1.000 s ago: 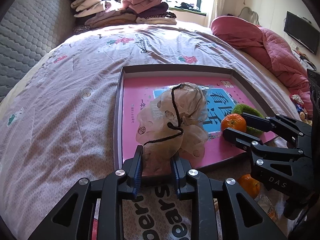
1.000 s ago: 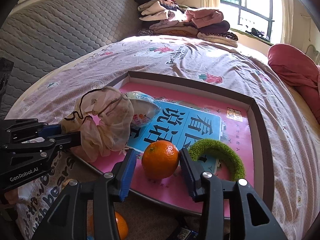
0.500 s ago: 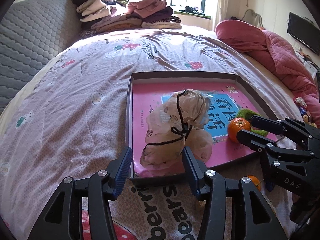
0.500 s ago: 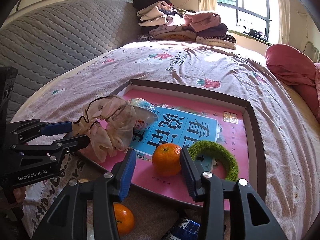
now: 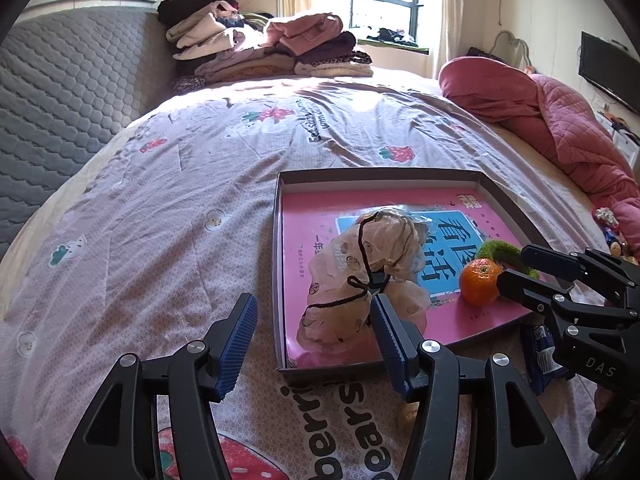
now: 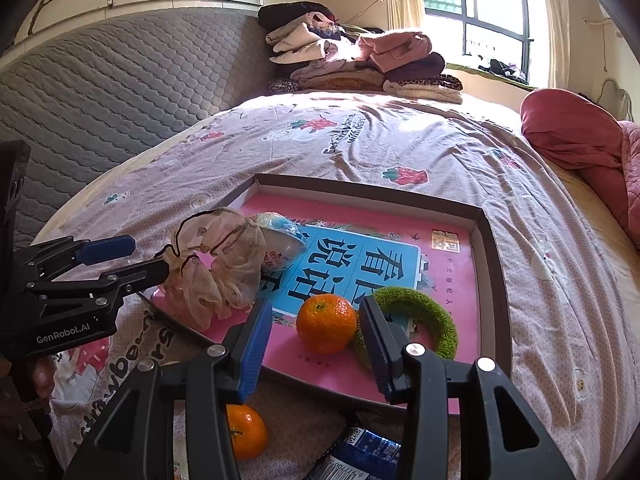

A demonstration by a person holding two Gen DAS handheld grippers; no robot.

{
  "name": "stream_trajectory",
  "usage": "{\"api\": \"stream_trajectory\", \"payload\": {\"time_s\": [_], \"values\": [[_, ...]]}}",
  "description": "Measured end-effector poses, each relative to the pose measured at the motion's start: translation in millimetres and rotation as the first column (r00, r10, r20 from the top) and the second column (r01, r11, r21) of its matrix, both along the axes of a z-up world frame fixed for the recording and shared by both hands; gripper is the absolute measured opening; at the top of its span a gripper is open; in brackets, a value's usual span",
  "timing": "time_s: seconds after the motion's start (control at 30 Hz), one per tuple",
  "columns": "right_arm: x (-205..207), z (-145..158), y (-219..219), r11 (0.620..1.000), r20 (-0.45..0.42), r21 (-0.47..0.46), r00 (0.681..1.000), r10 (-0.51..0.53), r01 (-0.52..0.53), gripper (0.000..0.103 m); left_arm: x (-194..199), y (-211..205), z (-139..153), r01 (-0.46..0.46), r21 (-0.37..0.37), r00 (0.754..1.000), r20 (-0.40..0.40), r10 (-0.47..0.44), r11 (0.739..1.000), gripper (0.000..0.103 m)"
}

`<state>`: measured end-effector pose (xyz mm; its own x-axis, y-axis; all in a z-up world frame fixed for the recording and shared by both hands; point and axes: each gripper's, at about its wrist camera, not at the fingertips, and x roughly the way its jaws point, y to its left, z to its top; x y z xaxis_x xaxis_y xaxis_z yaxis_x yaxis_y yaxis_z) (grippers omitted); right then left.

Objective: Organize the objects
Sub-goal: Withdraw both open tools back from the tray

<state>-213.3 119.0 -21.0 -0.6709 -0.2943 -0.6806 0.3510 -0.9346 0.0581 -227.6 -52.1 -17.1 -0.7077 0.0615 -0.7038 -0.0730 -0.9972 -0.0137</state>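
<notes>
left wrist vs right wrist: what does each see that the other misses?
Left wrist only: a TV on the right wall.
Right wrist only: a second orange on the bed outside the tray, and a blue-white packet behind the scrunchie.
Both: tray, scrunchie, orange in the tray, green ring, both hand-held grippers open.

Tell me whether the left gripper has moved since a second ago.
Yes. The left gripper has opened, let go of the beige scrunchie and drawn back from the tray, whose near rim now sits farther ahead of its fingertips.
</notes>
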Motion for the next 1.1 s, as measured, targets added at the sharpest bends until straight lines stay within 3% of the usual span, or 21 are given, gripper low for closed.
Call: {"api": "stream_trajectory", "payload": {"time_s": [0.5,0.63,1.1], "values": [[20,24,14,0.999,-0.056,-0.019,0.998,-0.032,0.031,0.045,12,2,19,0.010,0.013,0.999,-0.042,-0.010,1.000,0.060],[26,28,16,0.999,-0.075,-0.010,0.996,-0.046,0.045,0.045,16,4,24,0.018,0.017,0.998,-0.056,-0.017,1.000,0.067],[44,42,22,0.999,-0.113,-0.026,0.992,-0.050,0.047,0.049,37,16,37,0.055,0.017,0.995,-0.084,-0.054,0.998,0.068]]}}
